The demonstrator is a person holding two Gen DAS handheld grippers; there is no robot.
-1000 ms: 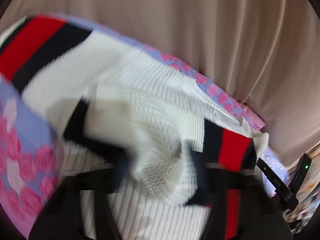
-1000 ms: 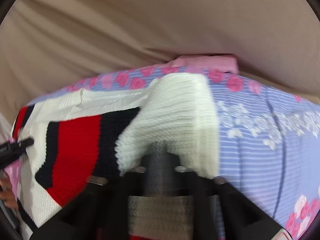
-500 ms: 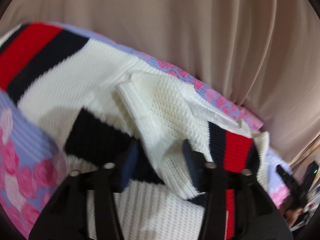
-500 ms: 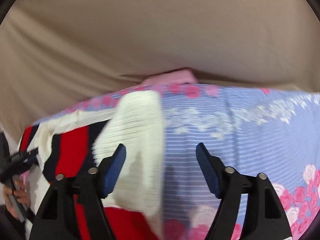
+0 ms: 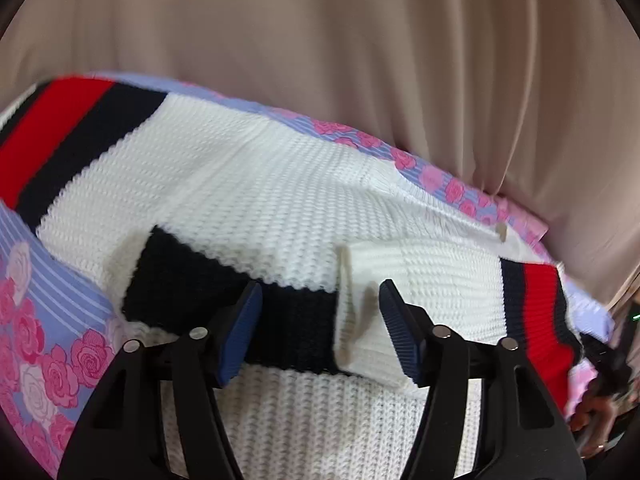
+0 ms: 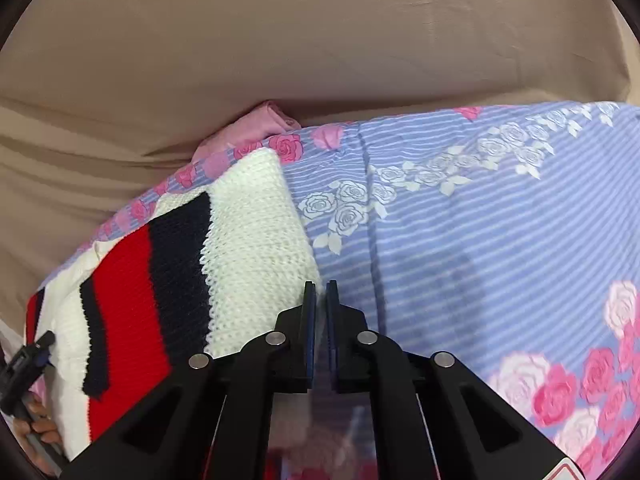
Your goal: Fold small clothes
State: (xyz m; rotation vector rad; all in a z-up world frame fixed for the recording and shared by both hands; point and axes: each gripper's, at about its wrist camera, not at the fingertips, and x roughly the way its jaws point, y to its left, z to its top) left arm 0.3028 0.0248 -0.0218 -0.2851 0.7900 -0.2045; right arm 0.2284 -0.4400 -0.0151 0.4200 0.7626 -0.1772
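- Left wrist view, from 9 o'clock across: a lilac bedsheet (image 5: 24,248) printed with pink roses fills the left edge; a white knit sweater (image 5: 280,184) with red and navy bands lies spread on it through the centre, one banded sleeve (image 5: 72,128) reaching to 10 o'clock.
- Same view, centre: the left gripper (image 5: 320,320) hangs over the knit with its blue-padded fingers spread wide, pinching nothing; a folded white cuff (image 5: 352,320) sits in the gap at 6 o'clock, nearer the right pad.
- Same view, at 3 o'clock: a second sleeve with a red-and-navy band (image 5: 536,308) lies folded across the body. Beige curtain (image 5: 360,40) hangs behind from 10 to 2 o'clock.
- Right wrist view, at 8 o'clock: a hand (image 6: 40,428) holding the other tool shows at the rim, unseen from the left camera.
- Right wrist view, centre: the sweater's folded edge (image 6: 256,248) lies from 8 to 11 o'clock; the right gripper (image 6: 320,300) has its pads pressed nearly together, with no cloth visible between them, just beside that edge.
- Right wrist view, from 1 to 4 o'clock: bare striped sheet with a white rose garland (image 6: 440,172), which the left camera does not show.
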